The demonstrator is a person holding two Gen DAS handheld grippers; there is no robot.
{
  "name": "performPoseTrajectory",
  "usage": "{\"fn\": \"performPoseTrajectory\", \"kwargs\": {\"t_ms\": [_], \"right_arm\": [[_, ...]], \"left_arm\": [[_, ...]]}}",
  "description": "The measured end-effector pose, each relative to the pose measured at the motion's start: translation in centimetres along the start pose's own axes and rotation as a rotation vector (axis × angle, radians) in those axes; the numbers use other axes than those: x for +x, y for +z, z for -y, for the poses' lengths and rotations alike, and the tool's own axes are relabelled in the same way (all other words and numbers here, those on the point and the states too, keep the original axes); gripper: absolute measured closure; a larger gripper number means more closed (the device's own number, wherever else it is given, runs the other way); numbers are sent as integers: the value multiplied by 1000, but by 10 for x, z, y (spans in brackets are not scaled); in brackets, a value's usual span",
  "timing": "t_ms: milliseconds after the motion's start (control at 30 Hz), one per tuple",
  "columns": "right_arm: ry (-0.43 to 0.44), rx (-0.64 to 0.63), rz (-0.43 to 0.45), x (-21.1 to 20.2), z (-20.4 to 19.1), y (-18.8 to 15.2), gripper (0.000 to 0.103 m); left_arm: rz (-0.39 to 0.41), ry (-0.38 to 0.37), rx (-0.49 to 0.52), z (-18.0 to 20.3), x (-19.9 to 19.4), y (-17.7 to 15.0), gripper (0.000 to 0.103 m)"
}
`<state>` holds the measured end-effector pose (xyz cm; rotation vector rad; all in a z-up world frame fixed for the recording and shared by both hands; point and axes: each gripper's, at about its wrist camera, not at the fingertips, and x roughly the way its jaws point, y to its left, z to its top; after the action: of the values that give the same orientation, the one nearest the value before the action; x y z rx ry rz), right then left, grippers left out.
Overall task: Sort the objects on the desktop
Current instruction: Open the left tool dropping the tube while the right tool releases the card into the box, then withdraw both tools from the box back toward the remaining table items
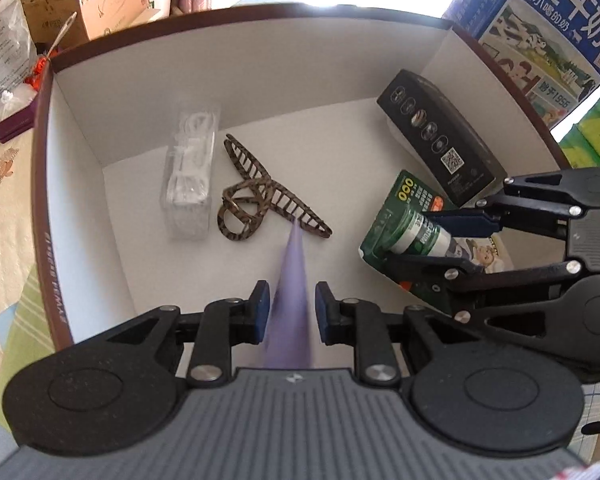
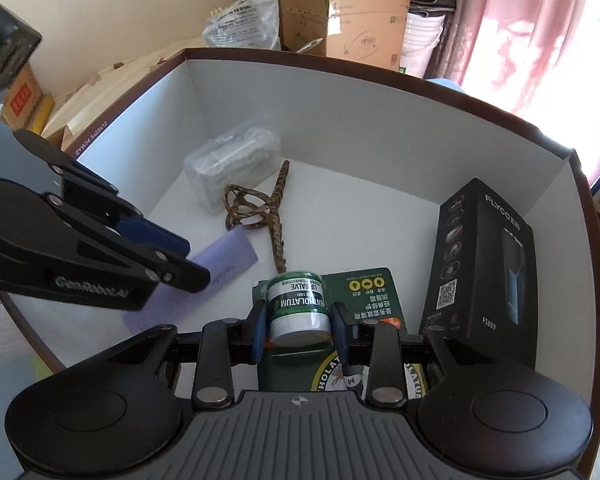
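Observation:
A big box with a brown rim (image 1: 44, 184) and white walls (image 2: 340, 112) fills both views. My left gripper (image 1: 290, 296) is shut on a thin purple card (image 1: 294, 264), held edge-on over the box floor. From the right wrist view the left gripper (image 2: 196, 264) and its purple card (image 2: 228, 256) reach in from the left. My right gripper (image 2: 298, 312) is shut on a green lip salve pack (image 2: 296, 300), its pads on either side of the small jar. In the left wrist view the right gripper (image 1: 410, 238) holds that lip salve pack (image 1: 400, 208) low in the box.
Inside the box lie a tortoiseshell hair claw (image 1: 256, 196) (image 2: 260, 208), a clear plastic case with white cable (image 1: 190, 168) (image 2: 232, 164) and a black shaver box (image 1: 440, 136) (image 2: 484, 256). Outside stand a milk carton (image 1: 540, 28), cardboard boxes (image 2: 360, 8) and a pink curtain (image 2: 520, 20).

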<state>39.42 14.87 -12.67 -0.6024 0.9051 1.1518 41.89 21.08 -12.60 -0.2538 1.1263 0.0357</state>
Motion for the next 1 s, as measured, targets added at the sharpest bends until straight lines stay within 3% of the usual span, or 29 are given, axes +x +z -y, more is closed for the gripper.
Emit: {"fn": "performPoseTrajectory", "kwargs": {"t_ms": [133,200,267,533,800,867,1000], "right_arm": [[-14,7,20,-2,-1,1,72],[-20,-6,21,-4,-4,2,66],[-28,-16,34,-8,-8,2,35],[-65,-25,53,-27,-14,-3,14],[-130,56,108,-60,-16,-12,6],[-136,75,115,-69,-18,-14,4],[-161,111,144,-87,-23,-20,2]], "left_arm": [[17,11,11,1,-6,3,73],[24,11,11,0,-8,4,68],[30,21,11,-1,-10,4,63],[77,24,44,6,-30,2,43],[130,48,59,16,-56,-4,28],[143,51,59,17,-64,-6,20],[167,59,64,21,-81,-13,18]]}}
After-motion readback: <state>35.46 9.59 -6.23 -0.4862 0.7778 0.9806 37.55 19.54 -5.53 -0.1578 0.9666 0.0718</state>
